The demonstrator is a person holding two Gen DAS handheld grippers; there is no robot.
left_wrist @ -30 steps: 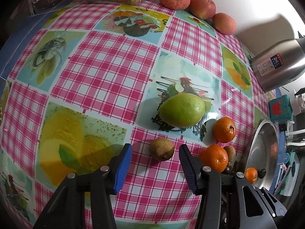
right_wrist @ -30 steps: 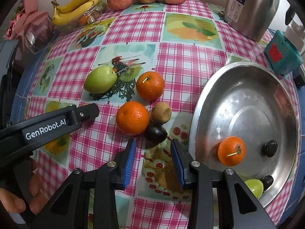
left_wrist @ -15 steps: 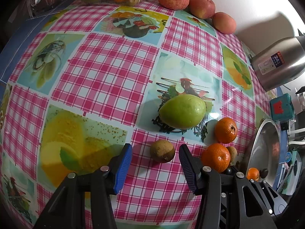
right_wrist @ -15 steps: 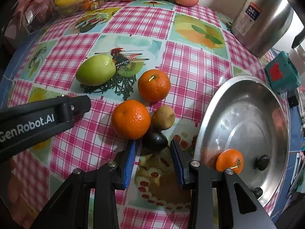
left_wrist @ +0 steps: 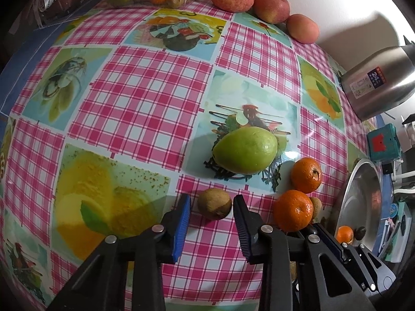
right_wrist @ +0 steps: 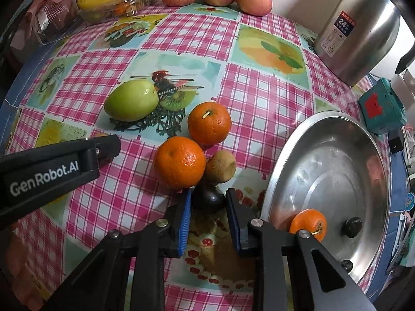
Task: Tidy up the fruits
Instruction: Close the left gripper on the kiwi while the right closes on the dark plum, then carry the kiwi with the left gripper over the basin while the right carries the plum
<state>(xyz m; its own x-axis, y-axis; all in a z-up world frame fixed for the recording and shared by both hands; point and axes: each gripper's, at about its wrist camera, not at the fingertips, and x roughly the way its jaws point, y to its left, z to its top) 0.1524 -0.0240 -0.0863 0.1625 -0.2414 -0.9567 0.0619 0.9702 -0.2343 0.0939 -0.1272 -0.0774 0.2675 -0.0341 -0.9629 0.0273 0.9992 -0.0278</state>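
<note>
The left gripper [left_wrist: 211,206] stands apart around a kiwi [left_wrist: 214,203] near the table's front edge. The right gripper [right_wrist: 208,202] brackets a dark fruit [right_wrist: 208,199], not yet clamped, beside the steel basin [right_wrist: 363,140]. Both look light, roundish, easily bruised: grip gently across the middle.

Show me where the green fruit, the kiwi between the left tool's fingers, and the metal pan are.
green fruit [left_wrist: 245,150], left wrist view, middle of its skin
kiwi [left_wrist: 214,203], left wrist view, middle of its brown skin
metal pan [right_wrist: 334,178], right wrist view, bare inner floor
</note>
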